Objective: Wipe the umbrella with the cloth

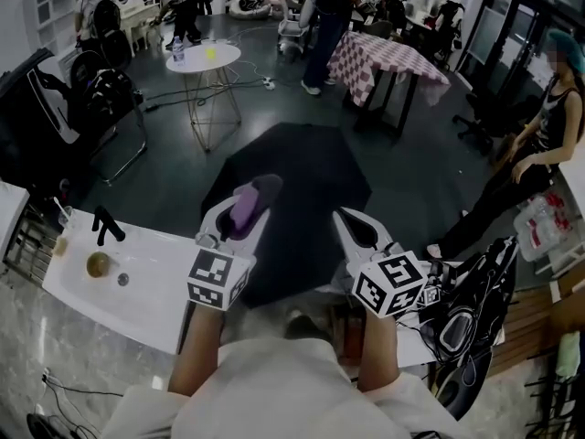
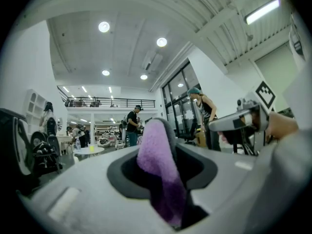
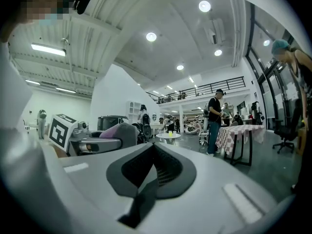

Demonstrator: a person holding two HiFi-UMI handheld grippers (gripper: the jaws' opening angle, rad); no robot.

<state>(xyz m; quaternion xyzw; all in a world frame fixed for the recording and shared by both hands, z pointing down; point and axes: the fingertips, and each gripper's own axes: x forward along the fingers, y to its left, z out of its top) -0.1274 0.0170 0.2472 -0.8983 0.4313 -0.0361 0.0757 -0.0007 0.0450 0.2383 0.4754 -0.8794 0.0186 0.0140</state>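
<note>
Head view is giving us the whole layout: the black umbrella (image 1: 306,167) is lying open on the floor just past the far edge of the white counter (image 1: 151,286), and neither gripper view is catching it at all. Both forearms are reaching straight out from the body, side by side, tools pointing level over the umbrella's near part, marker cubes facing up toward the camera.

The left tool (image 1: 254,198) is sitting at left with the purple cloth (image 1: 245,204) poking out of its tip. The left gripper view is showing what the head view cannot: the jaws are clamped on that cloth, a fold of it standing up between the dark pads. It is also catching the other tool off to its right.

The right tool (image 3: 154,154) is holding its jaws pressed together with nothing between them. From none of these views can I tell whether the cloth is touching the canopy.
</note>
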